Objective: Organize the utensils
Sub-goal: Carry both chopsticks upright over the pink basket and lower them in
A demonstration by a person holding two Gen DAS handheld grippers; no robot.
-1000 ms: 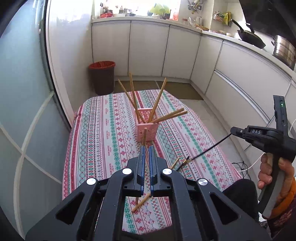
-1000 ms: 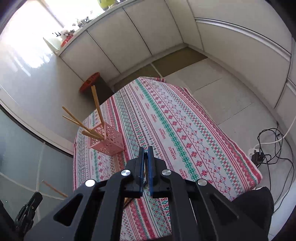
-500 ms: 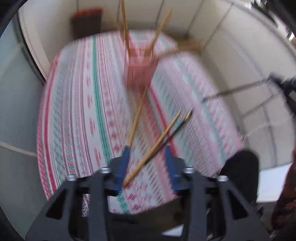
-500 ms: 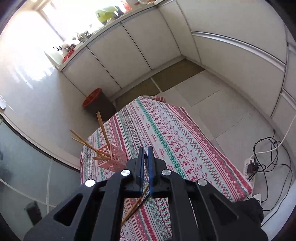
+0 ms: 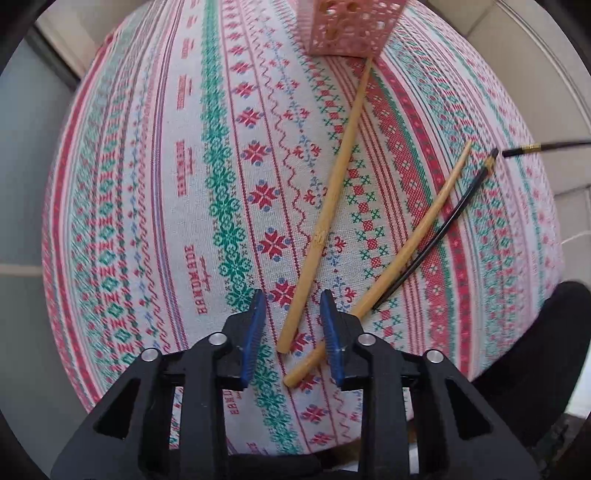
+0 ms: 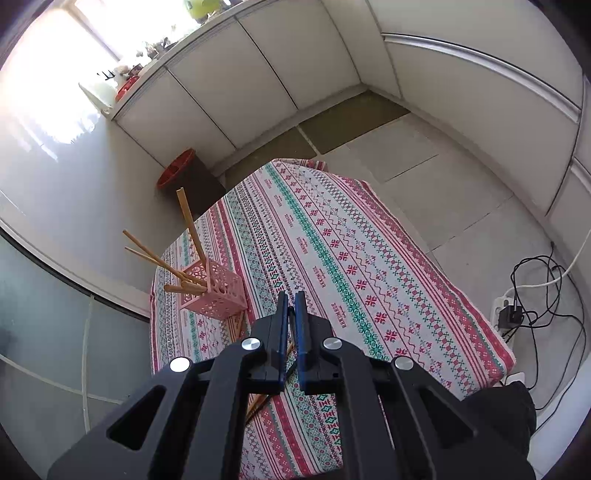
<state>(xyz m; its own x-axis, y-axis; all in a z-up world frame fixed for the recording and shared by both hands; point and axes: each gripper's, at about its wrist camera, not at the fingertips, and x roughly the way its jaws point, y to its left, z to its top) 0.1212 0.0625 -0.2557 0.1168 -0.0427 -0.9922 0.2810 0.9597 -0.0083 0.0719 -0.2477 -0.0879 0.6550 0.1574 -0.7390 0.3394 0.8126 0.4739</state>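
Observation:
My left gripper point(image 5: 291, 293) points straight down, close over the striped tablecloth point(image 5: 147, 221). Its jaws are closing, and the near end of a bamboo chopstick point(image 5: 332, 206) lies between them with gaps on both sides. A second bamboo chopstick point(image 5: 417, 236) passes under the right finger, with a black chopstick point(image 5: 439, 236) beside it. The pink basket point(image 5: 351, 26) stands at the first chopstick's far end and holds several bamboo chopsticks point(image 6: 188, 221). My right gripper point(image 6: 291, 295) is shut. Another black chopstick point(image 5: 554, 144) reaches in from the right, where that gripper is.
A dark-clothed knee point(image 5: 535, 332) presses against the table's near right edge. On the floor are a red-rimmed bin point(image 6: 177, 171) beyond the table and a power strip with cables point(image 6: 517, 306) to the right. White cabinets point(image 6: 258, 74) line the walls.
My left gripper dropped from a raised forward view to just above the cloth and tipped downward. Its shut jaws opened and now straddle a chopstick's end. The right gripper barely moved.

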